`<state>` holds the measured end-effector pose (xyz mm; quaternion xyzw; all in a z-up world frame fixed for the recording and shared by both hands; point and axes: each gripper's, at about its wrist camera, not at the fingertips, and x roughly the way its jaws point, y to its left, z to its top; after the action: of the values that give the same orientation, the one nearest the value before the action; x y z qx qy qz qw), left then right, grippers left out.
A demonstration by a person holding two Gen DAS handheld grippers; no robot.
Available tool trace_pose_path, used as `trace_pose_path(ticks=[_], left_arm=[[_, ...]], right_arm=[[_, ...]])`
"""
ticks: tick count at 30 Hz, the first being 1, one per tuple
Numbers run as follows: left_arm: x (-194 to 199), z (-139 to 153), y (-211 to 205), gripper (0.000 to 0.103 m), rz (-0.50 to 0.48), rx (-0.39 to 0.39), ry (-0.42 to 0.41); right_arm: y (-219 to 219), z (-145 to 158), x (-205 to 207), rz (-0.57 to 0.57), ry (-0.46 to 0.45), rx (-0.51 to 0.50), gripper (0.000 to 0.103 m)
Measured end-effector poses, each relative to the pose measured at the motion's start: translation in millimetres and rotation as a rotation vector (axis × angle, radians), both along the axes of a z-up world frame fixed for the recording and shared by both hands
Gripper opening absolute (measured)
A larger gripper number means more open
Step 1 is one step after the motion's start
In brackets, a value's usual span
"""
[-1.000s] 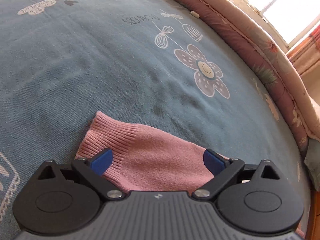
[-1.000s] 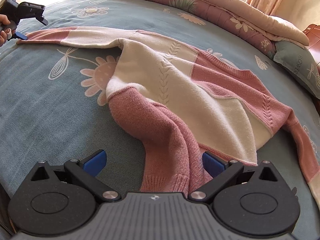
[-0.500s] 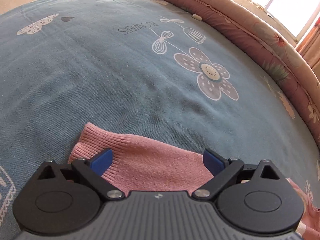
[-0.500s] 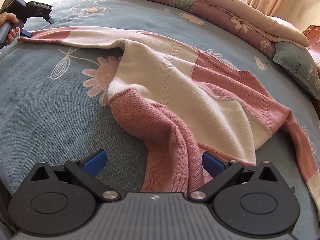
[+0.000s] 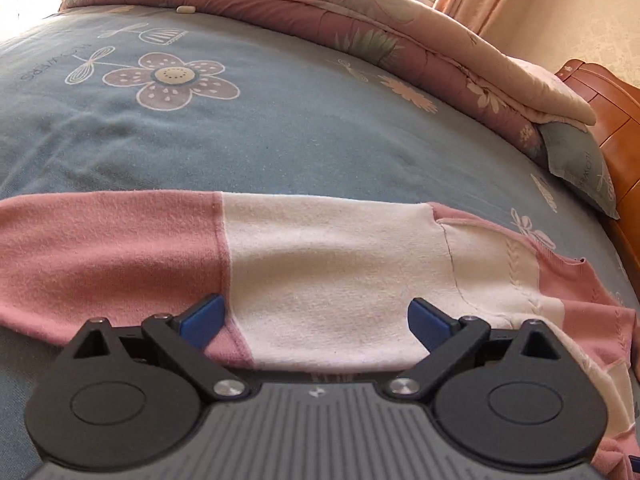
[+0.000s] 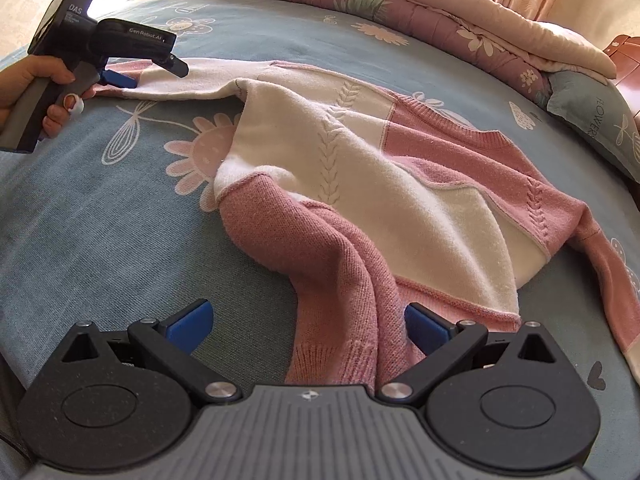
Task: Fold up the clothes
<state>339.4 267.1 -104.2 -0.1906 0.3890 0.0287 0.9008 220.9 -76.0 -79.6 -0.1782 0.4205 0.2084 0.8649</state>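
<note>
Knit sweater [image 6: 360, 168]: pink and cream, spread unfolded on bedspread [image 6: 100, 220]; hem bunched near.
Left gripper [image 5: 316, 316]: jaws released, over far-left sleeve [image 5: 200, 256].
Right gripper [image 6: 308, 322]: released, straddling hem.
Progress: no fold made; all folding remains.

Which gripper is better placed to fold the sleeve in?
Left. The left gripper is open over the outstretched sleeve. The right gripper is open at the sweater's hem, far from it.

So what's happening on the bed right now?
Both tongs open: left tongs over sweater sleeve, right tongs at hem. Sweater unfolded. Nothing in the way.
</note>
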Motion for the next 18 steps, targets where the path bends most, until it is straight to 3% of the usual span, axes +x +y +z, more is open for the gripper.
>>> trace_pose_path(ticks=[3,5,9,12,15,18], left_arm=[[-13,7,-11,0.099,-0.094,0.07,0.05],[-10,17,-2,0.099,-0.076,0.0,0.062],[13,34,25,0.1,-0.019,-0.167,-0.049],[38,19,39,0.1,0.021,-0.256,-0.023],[39,-1,51,0.099,0.079,-0.264,0.026],[21,2,66,0.099,0.127,-0.216,0.019]], right_arm=[[-6,-3,3,-0.01,0.014,0.014,0.103],[-6,-3,3,-0.009,0.011,0.02,0.103],[-4,2,1,0.001,0.004,0.038,0.103],[-3,6,-1,0.006,-0.009,0.03,0.103],[-7,9,-2,-0.001,-0.016,0.038,0.103],[-15,12,-2,-0.016,-0.023,0.047,0.103]])
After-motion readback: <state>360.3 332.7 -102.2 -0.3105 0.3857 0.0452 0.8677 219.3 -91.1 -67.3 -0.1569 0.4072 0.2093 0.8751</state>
